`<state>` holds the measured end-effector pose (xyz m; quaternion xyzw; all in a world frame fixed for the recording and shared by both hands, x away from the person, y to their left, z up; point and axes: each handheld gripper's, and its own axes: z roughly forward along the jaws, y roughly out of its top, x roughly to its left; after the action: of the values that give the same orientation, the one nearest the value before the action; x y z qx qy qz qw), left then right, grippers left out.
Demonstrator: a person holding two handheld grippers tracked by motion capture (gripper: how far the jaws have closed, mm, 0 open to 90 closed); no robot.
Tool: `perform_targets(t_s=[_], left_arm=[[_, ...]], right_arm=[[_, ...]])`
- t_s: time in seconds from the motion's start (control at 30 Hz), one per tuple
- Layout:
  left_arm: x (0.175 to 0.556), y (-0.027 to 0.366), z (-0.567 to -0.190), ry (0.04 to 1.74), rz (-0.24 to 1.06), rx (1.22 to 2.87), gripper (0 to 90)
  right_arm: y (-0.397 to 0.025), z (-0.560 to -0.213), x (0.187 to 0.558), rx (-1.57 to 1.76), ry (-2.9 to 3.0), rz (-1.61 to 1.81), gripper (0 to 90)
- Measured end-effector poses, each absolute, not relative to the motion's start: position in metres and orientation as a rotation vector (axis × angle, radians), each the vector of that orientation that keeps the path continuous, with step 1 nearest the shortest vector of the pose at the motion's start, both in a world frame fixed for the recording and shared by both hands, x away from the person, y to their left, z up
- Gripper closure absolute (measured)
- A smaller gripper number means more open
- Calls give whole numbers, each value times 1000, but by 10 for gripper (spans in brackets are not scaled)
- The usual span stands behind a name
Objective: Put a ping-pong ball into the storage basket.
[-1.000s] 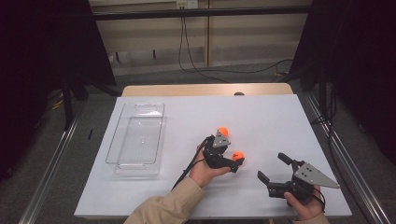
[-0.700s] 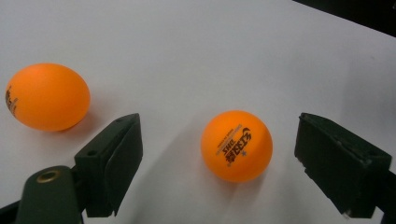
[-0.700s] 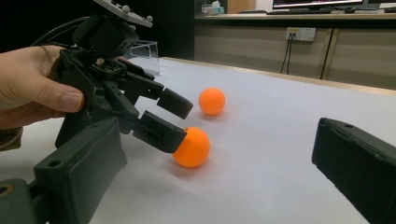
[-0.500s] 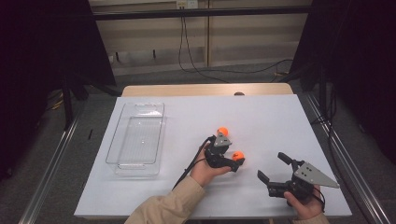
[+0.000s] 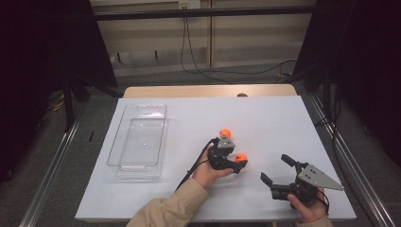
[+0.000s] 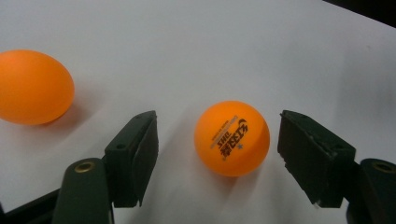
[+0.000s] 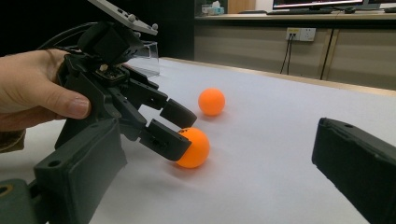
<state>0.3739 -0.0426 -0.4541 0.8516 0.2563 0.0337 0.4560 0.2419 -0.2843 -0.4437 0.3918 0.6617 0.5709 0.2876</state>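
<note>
— Where is the ball?
— The near orange ball [image 6: 231, 138] sits on the white table [image 5: 265, 118], between the wide-open jaws of the left gripper [image 5: 235, 161], touching neither.
— And the other ball?
— The far orange ball [image 5: 225, 133] lies just beside it.
— The right gripper [image 5: 275, 170]?
— Open too, holding nothing, near the table's front edge. The clear tray [image 5: 138, 141] lies well apart, by the left edge.
</note>
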Motion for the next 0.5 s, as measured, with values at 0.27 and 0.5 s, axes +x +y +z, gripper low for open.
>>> perform_targets(t_s=[0.27, 0.5], left_arm=[[374, -45, -457, 626, 66, 2114, 339], [375, -46, -460, 627, 61, 2123, 366]], right_arm=[[-284, -444, 242, 1046, 1769, 1527, 14], [-284, -444, 242, 1046, 1768, 1527, 15]])
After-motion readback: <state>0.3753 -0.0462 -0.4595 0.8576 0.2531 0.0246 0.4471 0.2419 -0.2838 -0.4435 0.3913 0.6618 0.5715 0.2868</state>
